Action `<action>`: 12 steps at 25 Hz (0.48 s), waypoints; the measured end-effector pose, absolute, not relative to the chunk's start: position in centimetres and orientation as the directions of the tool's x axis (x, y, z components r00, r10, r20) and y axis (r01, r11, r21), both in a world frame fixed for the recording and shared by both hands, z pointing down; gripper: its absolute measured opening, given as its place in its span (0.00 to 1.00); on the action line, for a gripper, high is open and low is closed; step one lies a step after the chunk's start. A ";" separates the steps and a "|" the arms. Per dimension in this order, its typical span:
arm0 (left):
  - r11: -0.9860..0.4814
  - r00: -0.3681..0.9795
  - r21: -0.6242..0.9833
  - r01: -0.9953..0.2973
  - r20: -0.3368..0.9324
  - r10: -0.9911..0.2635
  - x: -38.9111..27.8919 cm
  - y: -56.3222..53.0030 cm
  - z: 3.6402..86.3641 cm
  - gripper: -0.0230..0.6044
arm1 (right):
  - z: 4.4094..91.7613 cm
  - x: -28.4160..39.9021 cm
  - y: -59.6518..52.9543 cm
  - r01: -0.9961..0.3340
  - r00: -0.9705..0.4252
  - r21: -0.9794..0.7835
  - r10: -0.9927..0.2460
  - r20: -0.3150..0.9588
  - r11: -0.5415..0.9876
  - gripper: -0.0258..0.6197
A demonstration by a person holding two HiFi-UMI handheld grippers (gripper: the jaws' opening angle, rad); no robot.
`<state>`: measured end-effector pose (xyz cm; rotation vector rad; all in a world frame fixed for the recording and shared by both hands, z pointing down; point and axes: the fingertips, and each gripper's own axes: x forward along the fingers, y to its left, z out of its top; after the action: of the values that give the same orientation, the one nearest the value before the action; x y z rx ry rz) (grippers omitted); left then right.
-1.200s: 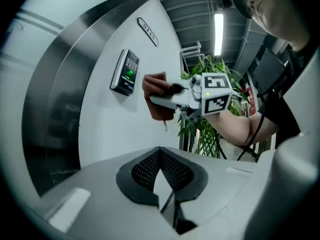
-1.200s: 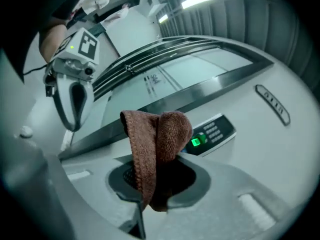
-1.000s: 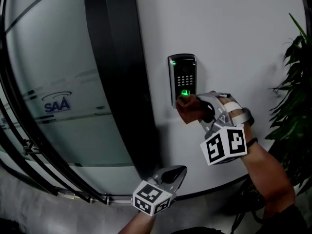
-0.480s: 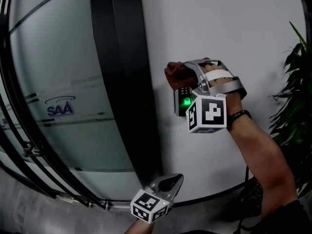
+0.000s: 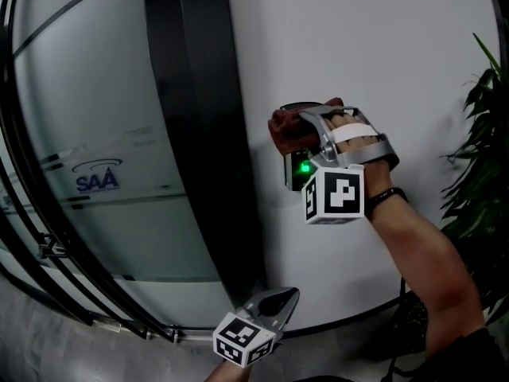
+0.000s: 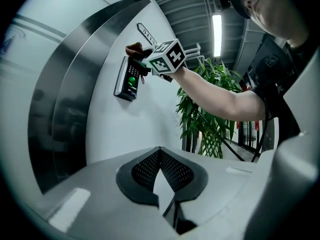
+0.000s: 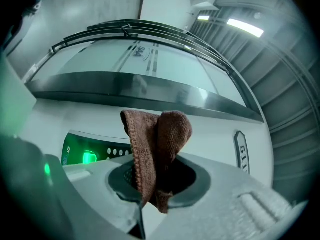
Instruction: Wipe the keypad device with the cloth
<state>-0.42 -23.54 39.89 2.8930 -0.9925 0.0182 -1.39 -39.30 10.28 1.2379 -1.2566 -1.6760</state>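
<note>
The keypad device [image 5: 295,170] is mounted on a white wall [image 5: 398,54], and only its lower part, with a green light [image 5: 303,167] lit, is seen in the head view. Its upper part is covered by a brown cloth [image 5: 285,127], which is pinched between the jaws of the right gripper [image 5: 304,127]. In the right gripper view the cloth [image 7: 156,146] is seen folded and clamped between the two jaws, sticking out past their tips, with the green-lit face of the keypad device [image 7: 92,155] just beside it. The marker cube [image 5: 335,193] of that gripper is held just below and right of the keypad device.

The left gripper [image 5: 275,299] is held well below the keypad device, close to the foot of the wall. Its jaws are pressed together with nothing between them, as the left gripper view [image 6: 161,181] shows.

A dark vertical door post [image 5: 199,134] stands left of the keypad device, and beyond it a glass panel [image 5: 87,118] printed with "SAA". A leafy plant [image 5: 481,165] is seen well to the right of the keypad device.
</note>
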 end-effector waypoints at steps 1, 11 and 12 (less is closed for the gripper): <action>-0.786 0.789 0.077 -0.614 0.038 -0.613 -0.5 -23.6 39.9 0.06 | 10.4 -1.3 -39.3 -0.019 -0.303 0.957 -0.911 -0.280 -0.289 0.12; -0.775 0.780 0.095 -0.625 0.040 -0.624 -1.0 -23.5 40.4 0.06 | 13.1 -1.1 -39.3 -0.025 -0.302 0.965 -0.918 -0.257 -0.262 0.13; -0.776 0.781 0.094 -0.624 0.040 -0.623 -0.9 -23.5 40.4 0.06 | 13.3 -1.0 -39.2 -0.028 -0.303 0.966 -0.918 -0.255 -0.259 0.13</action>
<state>-0.91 -23.47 40.42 2.8677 -1.0070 0.0100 -1.02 -39.25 13.27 1.2301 -1.2895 -1.6455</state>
